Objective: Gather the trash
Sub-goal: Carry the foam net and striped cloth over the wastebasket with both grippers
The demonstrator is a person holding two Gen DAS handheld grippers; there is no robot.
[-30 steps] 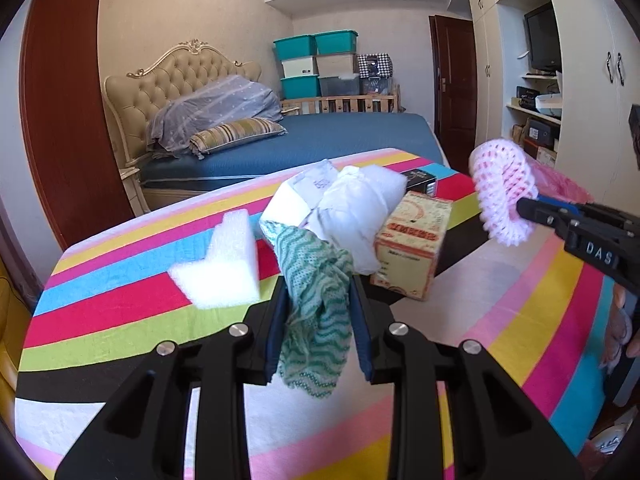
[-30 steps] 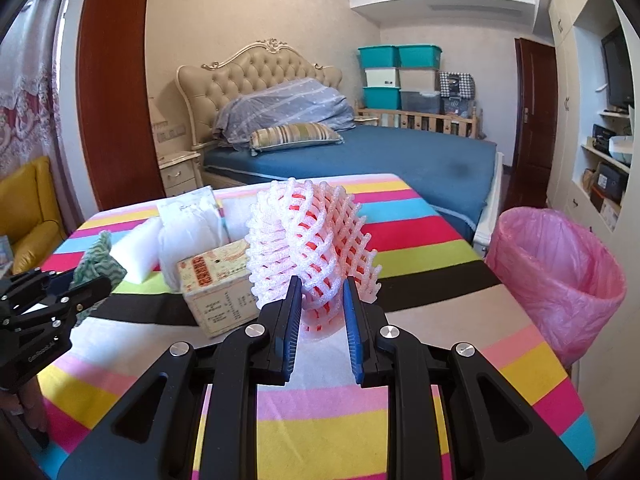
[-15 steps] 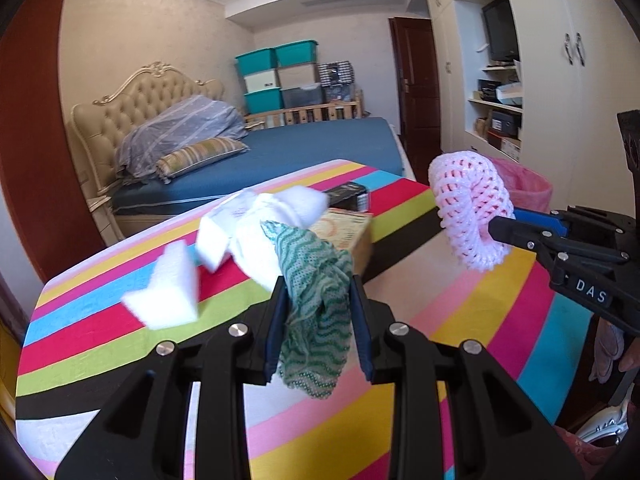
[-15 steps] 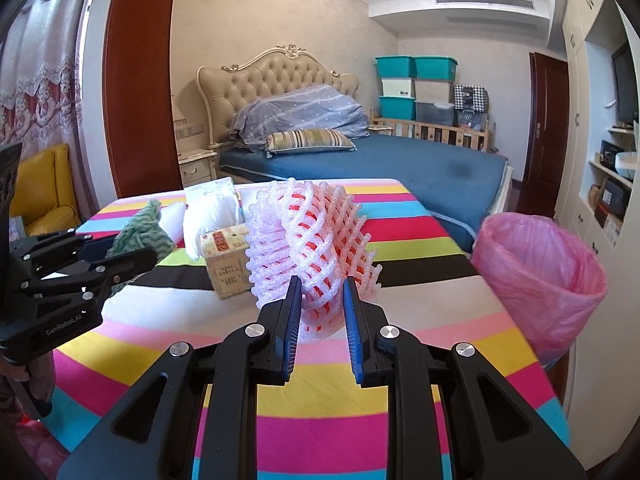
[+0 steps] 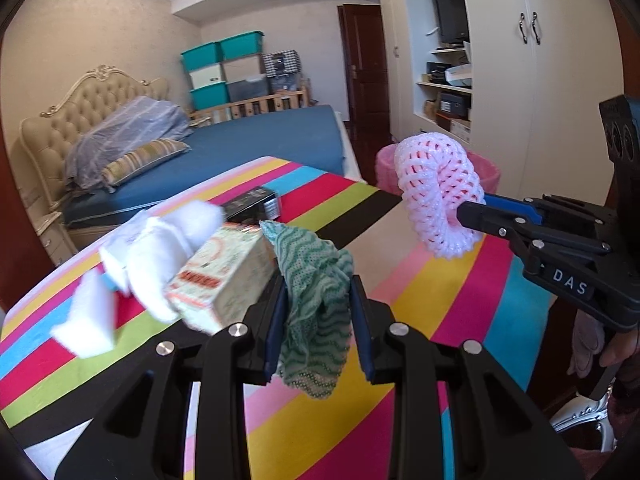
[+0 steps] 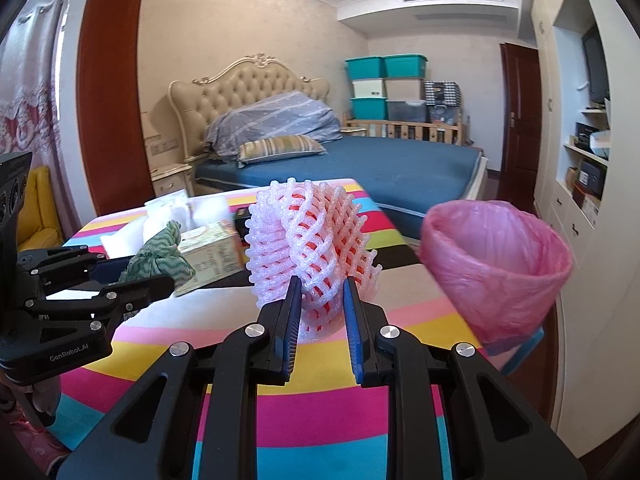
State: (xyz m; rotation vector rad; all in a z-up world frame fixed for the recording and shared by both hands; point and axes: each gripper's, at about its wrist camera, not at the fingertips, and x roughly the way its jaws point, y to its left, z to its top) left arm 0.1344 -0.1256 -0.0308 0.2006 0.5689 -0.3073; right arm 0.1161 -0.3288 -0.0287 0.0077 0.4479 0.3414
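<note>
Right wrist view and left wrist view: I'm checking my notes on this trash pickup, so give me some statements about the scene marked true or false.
1. The right tongs are shut on the pink foam net. True.
2. The left tongs are empty. False: they are shut on a green cloth.
3. The bin with the pink bag stands past the table's edge. True.
4. The tissue box is already in the bin. False: it sits on the striped table.
</note>
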